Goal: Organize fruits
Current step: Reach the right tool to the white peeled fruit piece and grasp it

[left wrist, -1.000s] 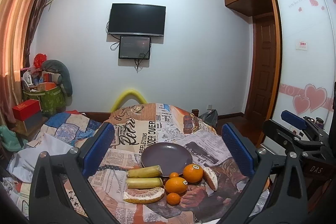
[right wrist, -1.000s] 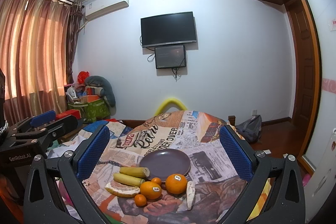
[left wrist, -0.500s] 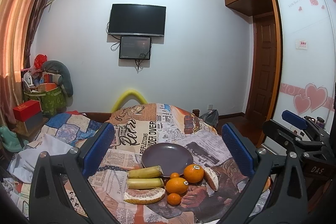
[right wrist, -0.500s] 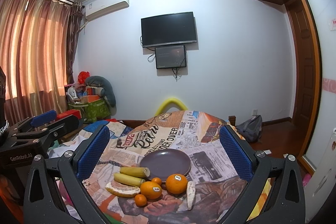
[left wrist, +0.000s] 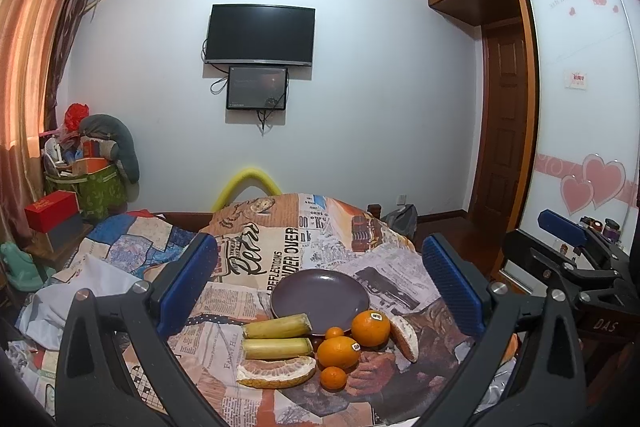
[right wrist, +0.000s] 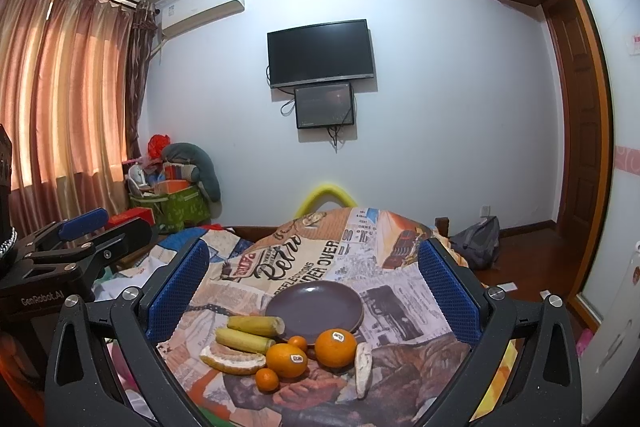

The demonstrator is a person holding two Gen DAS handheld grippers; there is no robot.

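Note:
An empty dark purple plate (left wrist: 319, 294) (right wrist: 314, 305) sits on a table covered with a newspaper-print cloth (left wrist: 276, 251). In front of it lie two yellow-green cane pieces (left wrist: 277, 326) (right wrist: 245, 339), a pomelo wedge (left wrist: 276, 371) (right wrist: 232, 359), a second wedge (left wrist: 405, 337) (right wrist: 362, 367), two large stickered oranges (left wrist: 370, 327) (right wrist: 335, 347) and two small ones (left wrist: 334, 377) (right wrist: 267, 379). My left gripper (left wrist: 318, 289) and right gripper (right wrist: 312, 293) hover open above the near side, holding nothing.
The right gripper's body (left wrist: 576, 267) shows at the left view's right edge, the left one's body (right wrist: 68, 259) at the right view's left edge. A patchwork quilt (left wrist: 132, 247) lies left of the table. Boxes and bags (left wrist: 88, 183) crowd the far left corner.

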